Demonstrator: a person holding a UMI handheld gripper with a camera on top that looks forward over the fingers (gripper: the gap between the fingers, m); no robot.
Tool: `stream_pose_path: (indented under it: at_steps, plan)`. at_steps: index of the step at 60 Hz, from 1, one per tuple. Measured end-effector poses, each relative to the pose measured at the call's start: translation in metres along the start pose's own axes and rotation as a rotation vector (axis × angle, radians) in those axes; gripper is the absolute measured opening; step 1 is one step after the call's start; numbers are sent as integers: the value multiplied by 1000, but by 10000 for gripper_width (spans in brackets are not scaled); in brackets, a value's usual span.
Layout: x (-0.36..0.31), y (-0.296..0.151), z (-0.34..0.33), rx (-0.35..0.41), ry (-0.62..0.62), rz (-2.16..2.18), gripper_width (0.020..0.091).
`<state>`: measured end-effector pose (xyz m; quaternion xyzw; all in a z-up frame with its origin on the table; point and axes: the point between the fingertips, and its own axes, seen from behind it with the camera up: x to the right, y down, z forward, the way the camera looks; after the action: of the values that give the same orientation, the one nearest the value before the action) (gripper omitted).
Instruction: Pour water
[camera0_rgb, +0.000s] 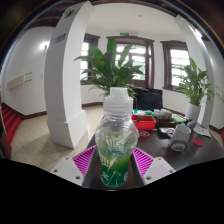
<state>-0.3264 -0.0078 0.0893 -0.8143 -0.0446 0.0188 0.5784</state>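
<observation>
We see a clear plastic bottle with a white cap (116, 140) standing upright between the two fingers of the tool (114, 165). The bottle carries green liquid or a green print in its lower half; we cannot tell which. The magenta pads (84, 159) sit close against the bottle on either side, and the fingers appear to press on its lower body, so we read the tool as clamped on the bottle. The bottle's base is hidden below the fingers, so we cannot tell whether it rests on anything.

Beyond the fingers stretches a dark desk (205, 150). On it, to the right of the bottle, lies a red tray-like object (145, 124), and further right stands a clutter of small items, among them a pale cup-shaped thing (181, 137); these are too small for us to name with certainty. Behind the bottle sits a dark monitor (148, 98).

Directly behind the bottle's cap rises a large green leafy potted plant (112, 68). A second leafy plant in a white pot (193, 88) stands near the desk's far right edge. A white square pillar (68, 80) rises to the left of the bottle, and dark-framed windows (130, 52) line the far wall.
</observation>
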Motion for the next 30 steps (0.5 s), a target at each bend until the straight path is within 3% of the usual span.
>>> stream_pose_path:
  at_steps: [4, 9, 17, 30]
  plan:
    - [12, 2, 6, -9, 28, 1, 496]
    - [10, 2, 6, -10, 23, 28, 459]
    - [12, 0, 9, -7, 10, 76, 326]
    - [23, -3, 14, -3, -36, 248, 321]
